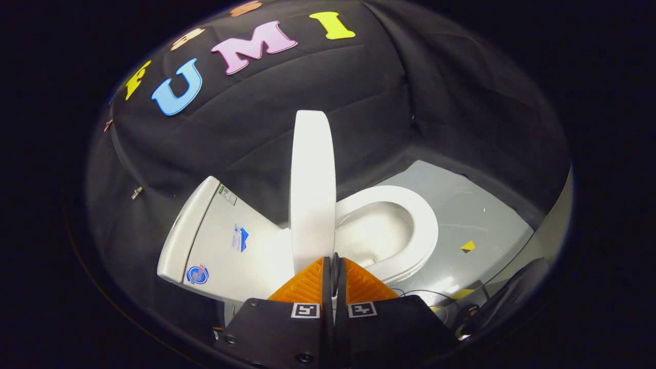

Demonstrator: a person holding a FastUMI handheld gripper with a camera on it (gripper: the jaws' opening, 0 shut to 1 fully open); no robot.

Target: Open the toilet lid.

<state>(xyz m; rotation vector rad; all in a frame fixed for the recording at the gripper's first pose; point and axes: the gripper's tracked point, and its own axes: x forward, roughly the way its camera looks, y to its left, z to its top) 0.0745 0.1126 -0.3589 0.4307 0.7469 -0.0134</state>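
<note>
The glossy white plastic toilet lid (312, 189) is seen raised edge-on above the open white ceramic bowl (389, 225), just ahead of the gripper (334, 266), whose fingers are pressed together on nothing, so the lifting step is judged nearly done, only leaning it back against the white tank (215, 241) being called for.

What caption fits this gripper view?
Gripper shut just below the raised toilet lid, bowl open beside it.
</note>
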